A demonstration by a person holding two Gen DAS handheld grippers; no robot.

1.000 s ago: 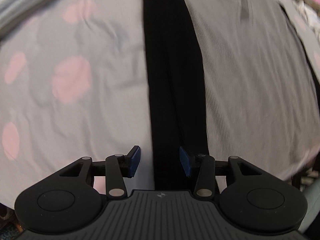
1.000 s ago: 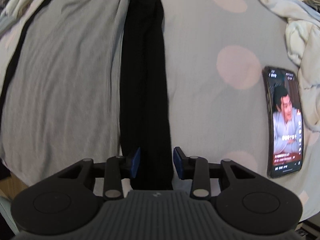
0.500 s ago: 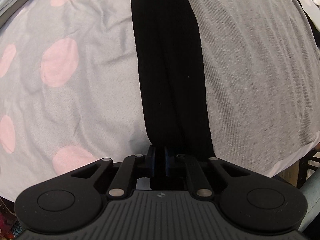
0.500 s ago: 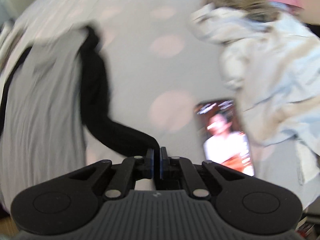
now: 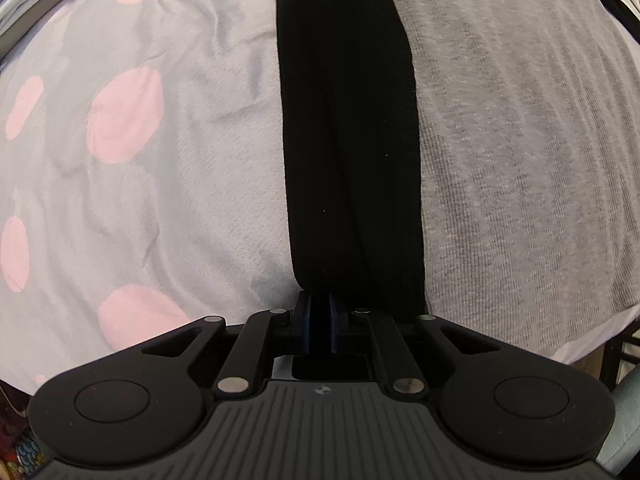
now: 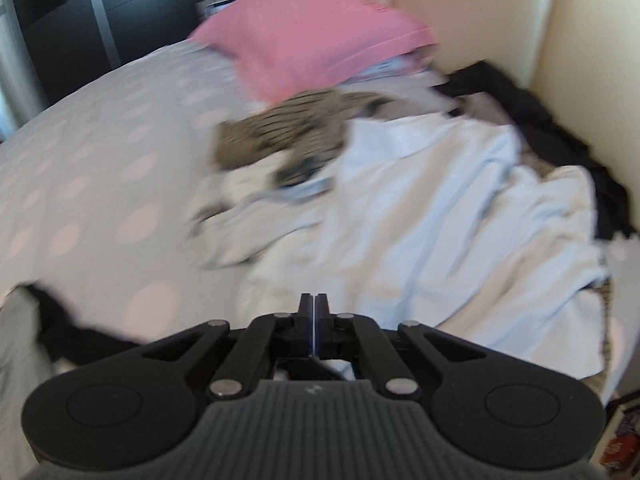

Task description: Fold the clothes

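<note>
**Right tongs swung off the phone toward the clothes pile; left tongs unmoved on the black garment**

Swung upward since half a second ago, the right wrist view has lost the phone and now faces the head of the bed.

Item 1. Left tongs (image 5: 319,322): drawn narrow, pinching the near end of the black garment (image 5: 348,128). That garment runs as a long dark strip from 6 o'clock to 12 o'clock. Grey ribbed garment (image 5: 520,152) lies flat just beside it at 3 o'clock, edges touching.

Item 2. Bed sheet (image 5: 160,208): grey with pink dots, wrinkled, at 9 o'clock of the strip.

Item 3. Right tongs (image 6: 314,326): pressed together, only a thin slit between the pads; cannot tell what sits in it. A black stretch of cloth trails from beneath the tool toward 8 o'clock.

Item 4. Surroundings, right wrist view, blurred: pale blue and white clothes heap (image 6: 460,216) from centre to 3 o'clock; brown striped garment (image 6: 288,128) at 12 o'clock; pink pillow (image 6: 304,36) beyond it; dark cloth (image 6: 532,108) against the cream headboard (image 6: 480,8) at 2 o'clock.
</note>
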